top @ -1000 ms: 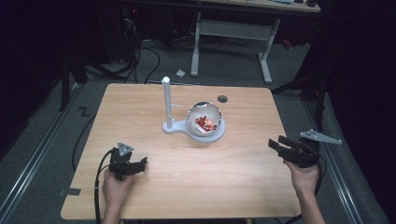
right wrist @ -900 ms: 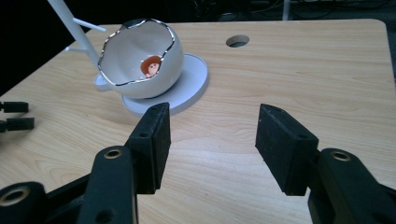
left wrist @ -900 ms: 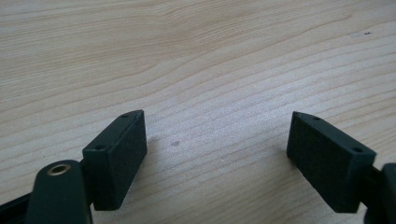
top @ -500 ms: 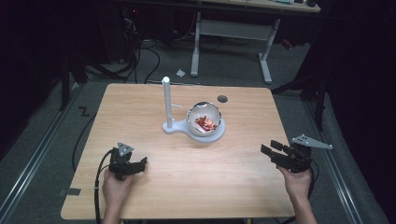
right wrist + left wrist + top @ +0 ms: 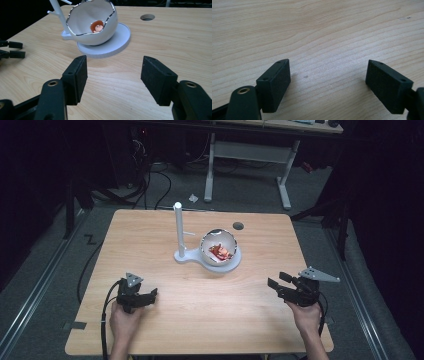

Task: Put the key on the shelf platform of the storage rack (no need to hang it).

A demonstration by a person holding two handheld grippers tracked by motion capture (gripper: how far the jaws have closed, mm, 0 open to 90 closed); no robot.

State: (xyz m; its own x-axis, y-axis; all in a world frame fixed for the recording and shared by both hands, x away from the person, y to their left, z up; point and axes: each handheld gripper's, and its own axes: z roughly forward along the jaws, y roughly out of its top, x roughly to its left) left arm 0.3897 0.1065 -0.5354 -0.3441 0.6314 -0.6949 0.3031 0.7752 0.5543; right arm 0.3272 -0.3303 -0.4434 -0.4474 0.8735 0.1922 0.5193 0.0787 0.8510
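A white broken-egg-shaped shell [image 5: 218, 247] sits on a round white base [image 5: 235, 262] at the table's centre. A small figure with red-brown hair [image 5: 97, 26] is inside it. A white post [image 5: 178, 227] rises from the same base, just left of the shell. My right gripper [image 5: 277, 280] is low over the table's right front and points at the shell. Its jaws have just been opening, and in the right gripper view it [image 5: 113, 62] holds nothing. My left gripper [image 5: 151, 295] rests open at the left front, and in the left gripper view it [image 5: 328, 65] has bare wood between its pads.
A round cable hole [image 5: 238, 225] lies behind the shell. The wooden table [image 5: 150, 245] has bare room around the base. Its right edge is close to my right hand. The left gripper [image 5: 12, 50] also appears at the far left of the right gripper view.
My right gripper has moved left from the table's right edge onto the table and come lower, and its jaws now stand wider apart. The left gripper has stayed still.
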